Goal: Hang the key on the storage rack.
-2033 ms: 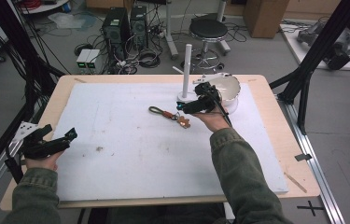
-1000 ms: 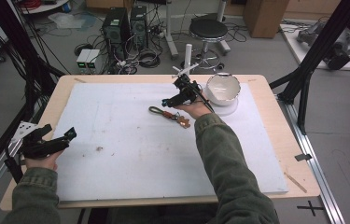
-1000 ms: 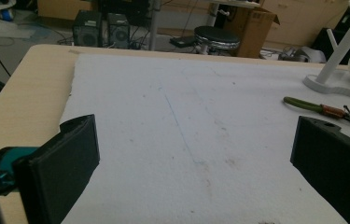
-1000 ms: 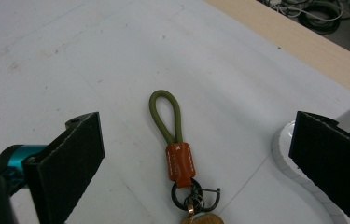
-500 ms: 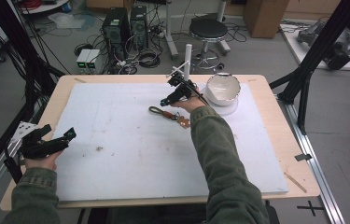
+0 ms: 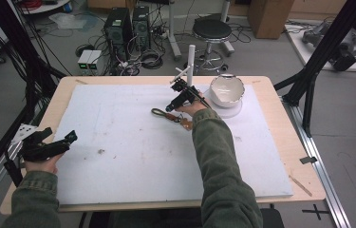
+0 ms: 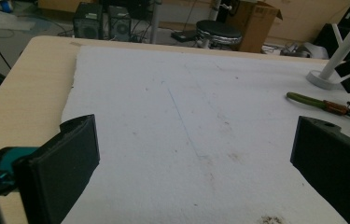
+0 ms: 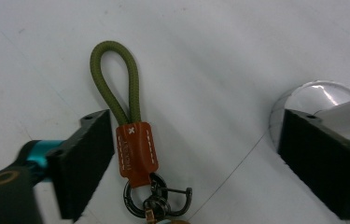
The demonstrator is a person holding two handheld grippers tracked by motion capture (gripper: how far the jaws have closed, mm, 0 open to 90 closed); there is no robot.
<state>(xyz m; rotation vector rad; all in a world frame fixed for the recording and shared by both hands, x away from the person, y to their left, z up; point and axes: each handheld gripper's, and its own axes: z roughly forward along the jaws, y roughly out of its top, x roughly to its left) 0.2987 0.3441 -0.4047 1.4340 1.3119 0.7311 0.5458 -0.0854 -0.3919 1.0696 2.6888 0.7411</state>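
A keychain (image 6: 166,115) lies on the white foam sheet (image 6: 118,156): an olive cord loop (image 8: 116,79), a brown leather band (image 8: 136,149) and a dark metal clasp (image 8: 156,200). My right gripper (image 6: 170,108) hangs just over it, pointing down. In the right gripper view my right gripper (image 8: 196,126) has the leather band between its jaws, close to the left one. The jaws have just been closing, but the pads stand apart from the keychain. My left gripper (image 6: 69,138) rests open at the sheet's left edge, with nothing between its jaws (image 7: 196,140).
A white post stand (image 6: 191,61) rises just behind the right gripper; its round base (image 8: 312,98) lies beside the right jaw. A white bowl (image 6: 226,90) sits to its right. The wooden table (image 6: 304,161) rims the foam sheet.
The right gripper has moved left and down from beside the stand to over the keychain. The left gripper has not moved.
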